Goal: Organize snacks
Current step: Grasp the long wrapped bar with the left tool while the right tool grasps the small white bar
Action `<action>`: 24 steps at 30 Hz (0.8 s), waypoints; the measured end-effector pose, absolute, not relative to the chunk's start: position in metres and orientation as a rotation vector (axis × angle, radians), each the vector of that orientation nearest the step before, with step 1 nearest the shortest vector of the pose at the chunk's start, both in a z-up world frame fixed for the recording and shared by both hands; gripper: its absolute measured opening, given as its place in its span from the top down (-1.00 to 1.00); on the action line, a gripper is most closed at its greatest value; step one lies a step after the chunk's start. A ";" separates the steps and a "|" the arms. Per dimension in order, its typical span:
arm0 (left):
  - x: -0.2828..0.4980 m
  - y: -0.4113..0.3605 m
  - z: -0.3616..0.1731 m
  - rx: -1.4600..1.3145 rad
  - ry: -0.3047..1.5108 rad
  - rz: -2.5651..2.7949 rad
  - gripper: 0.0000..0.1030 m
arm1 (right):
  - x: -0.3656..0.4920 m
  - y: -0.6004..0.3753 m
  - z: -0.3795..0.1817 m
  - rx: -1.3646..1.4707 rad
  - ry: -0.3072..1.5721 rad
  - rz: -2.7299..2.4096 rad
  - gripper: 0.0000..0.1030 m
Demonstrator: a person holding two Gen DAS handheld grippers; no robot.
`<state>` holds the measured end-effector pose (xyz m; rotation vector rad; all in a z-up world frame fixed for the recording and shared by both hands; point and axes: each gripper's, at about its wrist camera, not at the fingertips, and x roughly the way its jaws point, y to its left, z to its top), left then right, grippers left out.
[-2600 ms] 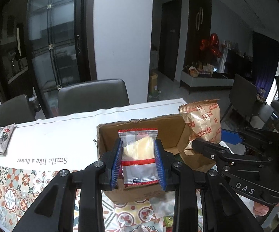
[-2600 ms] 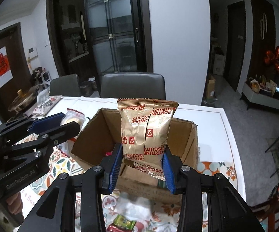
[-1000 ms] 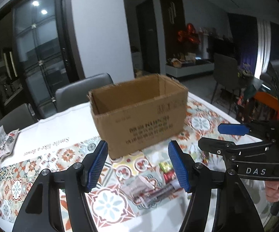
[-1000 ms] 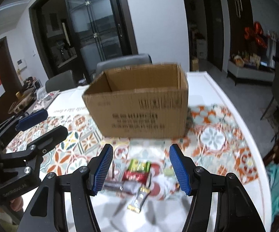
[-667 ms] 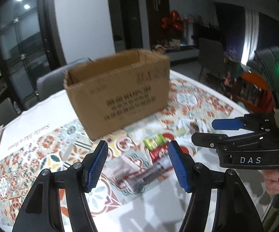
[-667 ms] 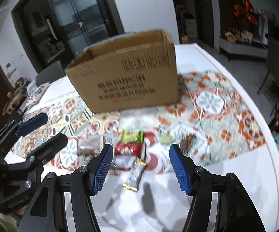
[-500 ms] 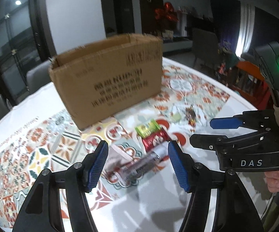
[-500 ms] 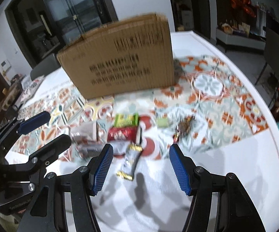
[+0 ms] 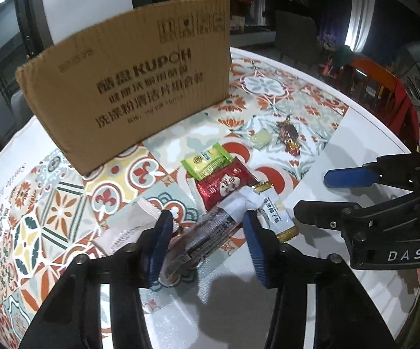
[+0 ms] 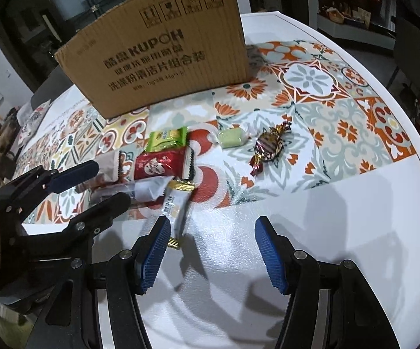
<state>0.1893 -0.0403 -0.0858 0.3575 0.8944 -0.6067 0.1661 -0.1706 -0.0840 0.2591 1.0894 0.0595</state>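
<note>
A long clear-wrapped dark snack bar (image 9: 207,232) lies diagonally on the patterned tablecloth (image 9: 271,87), between the closing, not yet clamped left gripper (image 9: 205,241); the right gripper (image 10: 211,251) hangs open, empty.

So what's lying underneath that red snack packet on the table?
The red snack packet lies on a white-edged wrapper, visible only along its right edge, and overlaps the green packet at the top. Everything else beneath it is covered.
</note>
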 end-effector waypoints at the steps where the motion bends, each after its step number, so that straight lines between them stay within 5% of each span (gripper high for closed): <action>1: 0.190 -0.042 -0.088 0.359 0.898 -0.607 0.08 | 0.167 -0.171 -0.086 0.265 1.095 0.059 -0.20; 24: 0.193 -0.035 -0.099 0.192 1.032 -0.580 0.58 | 0.170 -0.162 -0.081 0.256 1.061 0.106 -0.16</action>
